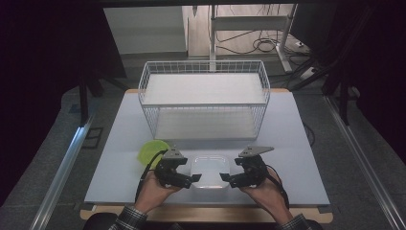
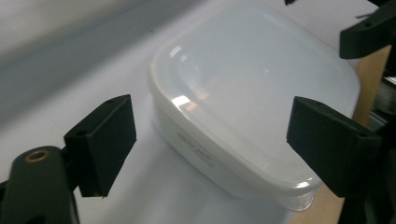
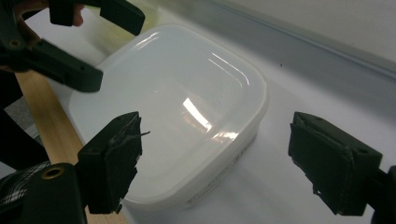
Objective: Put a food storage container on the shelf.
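Observation:
A translucent white container with its lid on [image 1: 209,168] rests on the pale table near the front edge. My left gripper [image 1: 195,178] points at its left side, and my right gripper [image 1: 225,178] points at its right side. In the left gripper view the container [image 2: 252,84] lies ahead of and between the wide black jaws of the left gripper [image 2: 215,144], and neither pad presses on it. In the right gripper view the container [image 3: 177,93] likewise sits between the spread jaws of the right gripper [image 3: 222,156], untouched. Both grippers are open.
A white wire basket [image 1: 204,98] with a flat shelf stands at the middle back of the table [image 1: 297,143]. A lime-green bowl [image 1: 152,151] lies just behind the left gripper. The table's wooden front edge [image 1: 206,213] runs close behind the container.

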Motion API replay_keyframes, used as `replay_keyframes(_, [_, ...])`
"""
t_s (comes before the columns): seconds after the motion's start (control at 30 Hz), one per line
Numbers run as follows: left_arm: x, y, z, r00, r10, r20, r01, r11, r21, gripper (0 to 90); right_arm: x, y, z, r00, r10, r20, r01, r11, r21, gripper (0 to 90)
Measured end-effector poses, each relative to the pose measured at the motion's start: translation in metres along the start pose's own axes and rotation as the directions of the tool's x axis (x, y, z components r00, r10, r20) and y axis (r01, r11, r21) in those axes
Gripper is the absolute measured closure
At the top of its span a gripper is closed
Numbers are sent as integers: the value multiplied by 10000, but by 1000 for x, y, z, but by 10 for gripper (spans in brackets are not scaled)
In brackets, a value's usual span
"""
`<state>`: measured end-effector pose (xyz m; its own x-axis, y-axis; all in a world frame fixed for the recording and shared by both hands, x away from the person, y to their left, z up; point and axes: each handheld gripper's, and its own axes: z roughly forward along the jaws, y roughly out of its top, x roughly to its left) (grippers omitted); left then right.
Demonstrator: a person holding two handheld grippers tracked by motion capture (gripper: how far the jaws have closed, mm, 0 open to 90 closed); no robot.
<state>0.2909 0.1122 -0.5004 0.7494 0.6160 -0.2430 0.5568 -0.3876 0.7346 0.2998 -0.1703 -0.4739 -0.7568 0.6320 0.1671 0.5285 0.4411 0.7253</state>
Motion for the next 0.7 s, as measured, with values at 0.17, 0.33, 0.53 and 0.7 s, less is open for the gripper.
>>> replay_keyframes(0.17, [4,-2,6,9960,-521,722,528,9986,-72,126,-4,-3,9,9989,372,-283,-360,9985,420,180])
replay_keyframes(0.33, [5,-4,8,9882,-899,1238,894,9959,94,146,-8,-4,14,9922,863,-903,-804,9945,668,251])
replay_keyframes(0.53, [3,-3,-5,9853,-1328,1078,1290,9908,414,336,-11,-7,7,9728,1921,-1296,-1804,9788,966,419])
replay_keyframes(0.7, [-5,-1,-13,9873,-1462,624,1429,9882,557,497,-5,-6,-2,9733,2084,-959,-1990,9749,994,539])
